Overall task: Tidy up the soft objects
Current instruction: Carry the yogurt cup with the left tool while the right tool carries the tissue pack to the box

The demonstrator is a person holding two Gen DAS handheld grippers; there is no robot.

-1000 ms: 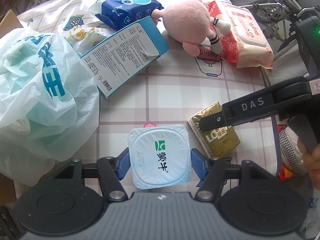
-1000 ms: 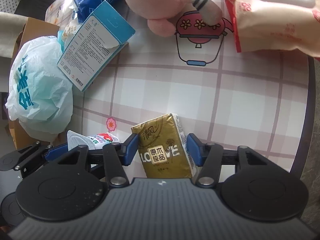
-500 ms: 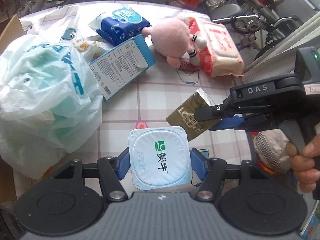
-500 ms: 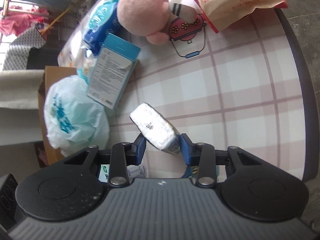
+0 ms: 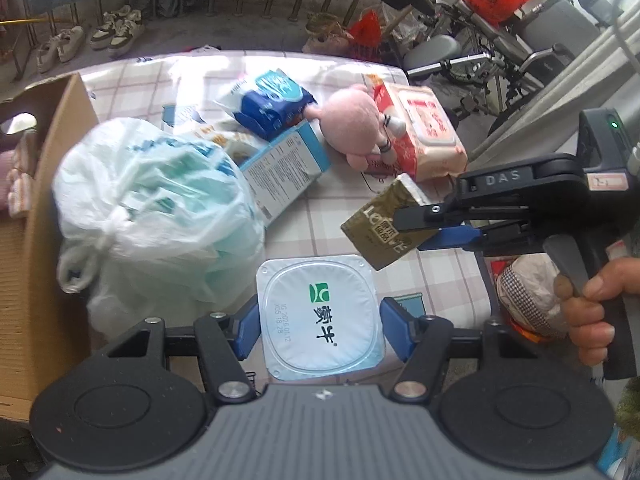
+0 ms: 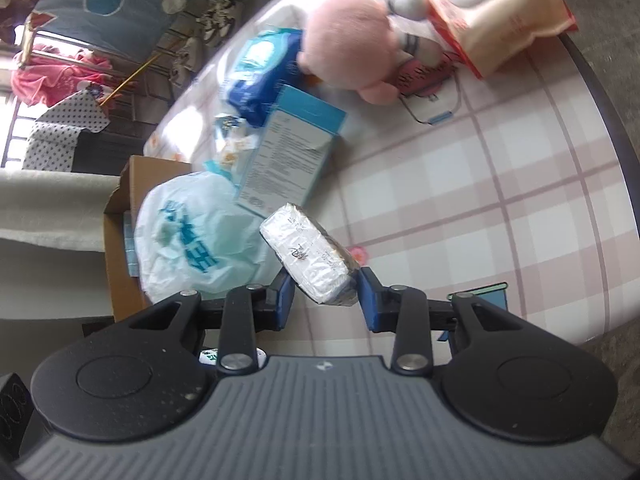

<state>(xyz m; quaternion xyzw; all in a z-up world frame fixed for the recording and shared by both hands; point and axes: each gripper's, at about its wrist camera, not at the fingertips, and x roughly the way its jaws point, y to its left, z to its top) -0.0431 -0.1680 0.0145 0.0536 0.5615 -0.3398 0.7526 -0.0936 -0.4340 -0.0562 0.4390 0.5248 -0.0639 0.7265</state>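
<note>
I've got the left gripper (image 5: 318, 316) clamped on a sealed yogurt cup (image 5: 320, 316), blue pads on its two opposite sides, foil lid facing the cam. It's held up over the near edge of the table (image 5: 344, 208), beside the tied plastic bag (image 5: 152, 216). Cup walls look thin and stiff-ish, foil top fragile, so I judge it wants side pressure only, light squeeze, kept level.

The right gripper (image 6: 326, 294) is closed on a gold tissue pack (image 6: 310, 258), pads on its two narrow sides near one end, rest of the pack sticking out fwd and tilted. In the left view the pack (image 5: 384, 228) hangs in the air above the table's near-right area, not touching the cloth. I judge it light, soft and compressible w/ slick film wrap; gripped near the end it could pivot or slip, so a hold closer to mid-body would be safer.

On the far part of the table: pink plush toy (image 5: 356, 124), touching the wet wipes pack (image 5: 420, 132) at the far-right edge, blue wipes pack (image 5: 272, 100) and blue-white carton (image 5: 288, 168) toward the middle. Cardboard box (image 5: 44, 200) stands against the left edge, open; prob the drop spot, can't confirm.
</note>
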